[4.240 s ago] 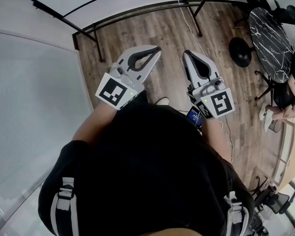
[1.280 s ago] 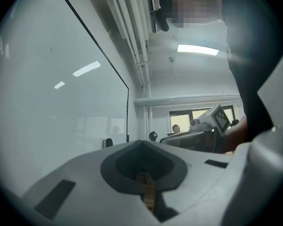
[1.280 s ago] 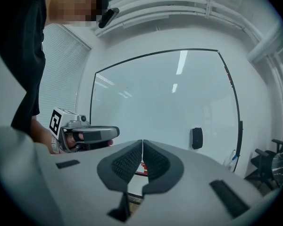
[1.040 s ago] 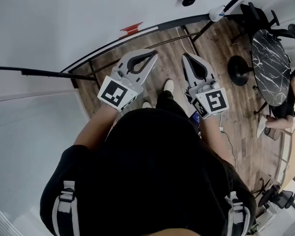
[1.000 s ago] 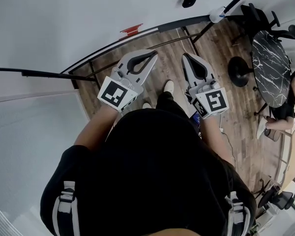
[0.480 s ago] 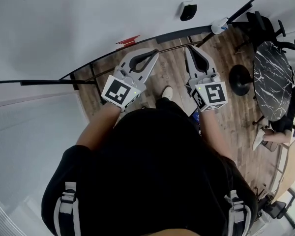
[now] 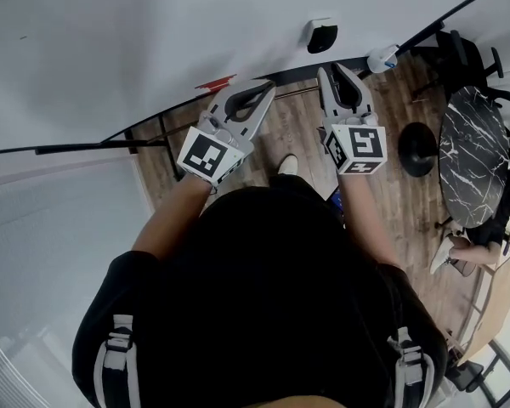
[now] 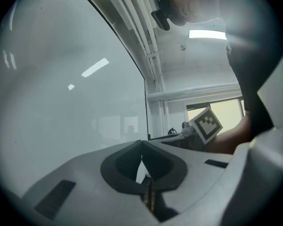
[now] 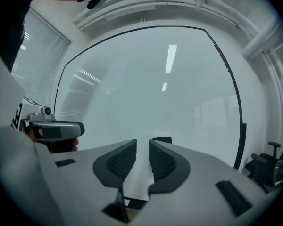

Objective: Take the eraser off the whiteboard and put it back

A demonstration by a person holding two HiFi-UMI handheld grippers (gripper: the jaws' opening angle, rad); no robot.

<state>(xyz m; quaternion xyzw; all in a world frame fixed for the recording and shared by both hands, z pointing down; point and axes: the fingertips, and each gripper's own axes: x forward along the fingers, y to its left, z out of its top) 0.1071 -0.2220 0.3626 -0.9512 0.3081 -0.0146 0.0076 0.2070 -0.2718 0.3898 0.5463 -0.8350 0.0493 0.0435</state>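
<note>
The eraser (image 7: 321, 34) sits on the whiteboard (image 7: 153, 32), a dark block with a pale top, close to the board's lower edge and toward its right end. It is apart from both grippers.

The right gripper (image 7: 336, 68) is held just below that lower edge and points at the board, with the eraser directly ahead of its tips. In the right gripper view its jaws are opening. A narrow gap shows between the ribbed pads (image 9: 120, 161), and only bare board is visible through it. The eraser (image 9: 162, 139) shows as a dark sliver just past the tip of the right-hand jaw, not between the two.

The left gripper (image 7: 266, 89) is beside it, also aimed at the lower edge of the board. In the left gripper view its jaws are pressed together at the tips and hold nothing. The right gripper's marker cube (image 8: 207, 124) shows off to the right.

A small red object (image 7: 214, 82), possibly a marker, lies along the board's lower edge just left of the left gripper. Wooden floor (image 7: 297, 134) lies below, with a round marble table (image 7: 476, 155) well off to the right.
</note>
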